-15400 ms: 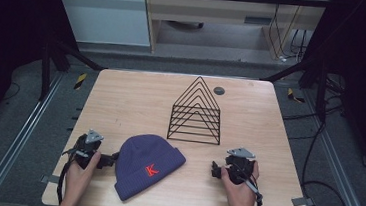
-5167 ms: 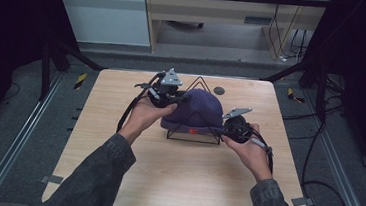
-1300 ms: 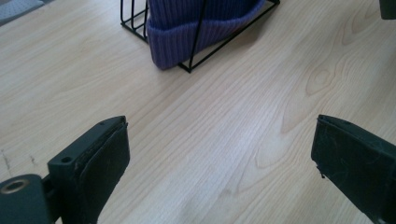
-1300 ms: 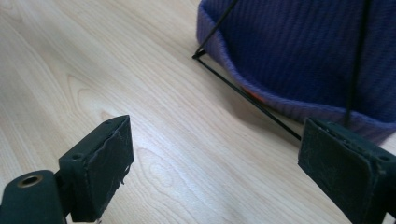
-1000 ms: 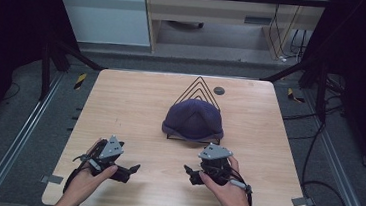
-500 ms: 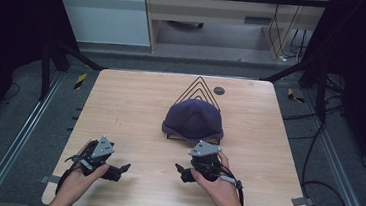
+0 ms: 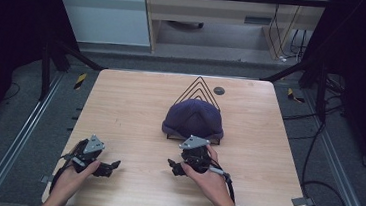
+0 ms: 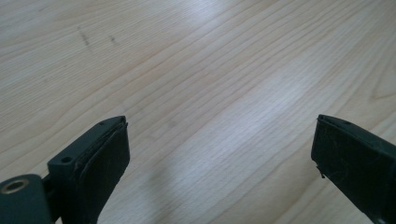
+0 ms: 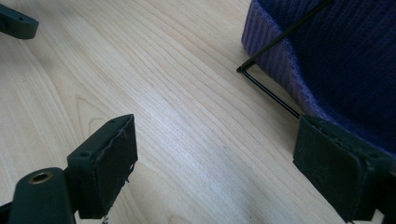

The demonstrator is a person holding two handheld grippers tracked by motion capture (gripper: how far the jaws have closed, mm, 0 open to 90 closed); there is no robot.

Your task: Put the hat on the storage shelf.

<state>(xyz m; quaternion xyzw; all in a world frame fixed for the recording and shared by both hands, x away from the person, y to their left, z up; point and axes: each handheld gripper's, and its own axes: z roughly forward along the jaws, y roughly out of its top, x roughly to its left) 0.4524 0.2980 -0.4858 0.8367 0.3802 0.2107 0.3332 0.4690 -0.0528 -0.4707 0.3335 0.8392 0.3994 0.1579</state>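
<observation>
A dark blue knit beanie (image 7: 193, 119) lies draped over a black wire triangular rack (image 7: 200, 86) at the middle of the wooden table (image 7: 130, 103). My right gripper (image 7: 173, 167) lies low just in front of the beanie and points left. It is open, its jaws have just closed a little, and only bare wood lies between them (image 9: 215, 123). In the right gripper view the beanie's brim (image 9: 285, 56) and a rack wire (image 9: 268, 91) pass close by the right-hand jaw. My left gripper (image 7: 109, 168) rests near the front left, open over bare wood (image 8: 219, 126).
A small dark disc (image 7: 218, 90) sits on the table behind the rack. The other gripper's jaw tip (image 9: 14, 21) shows at the top left of the right gripper view. The table's front edge is close behind both hands.
Both hands have slid left and a little lower over the table. The right gripper now sits left of the beanie's front. The beanie and rack have not moved.
</observation>
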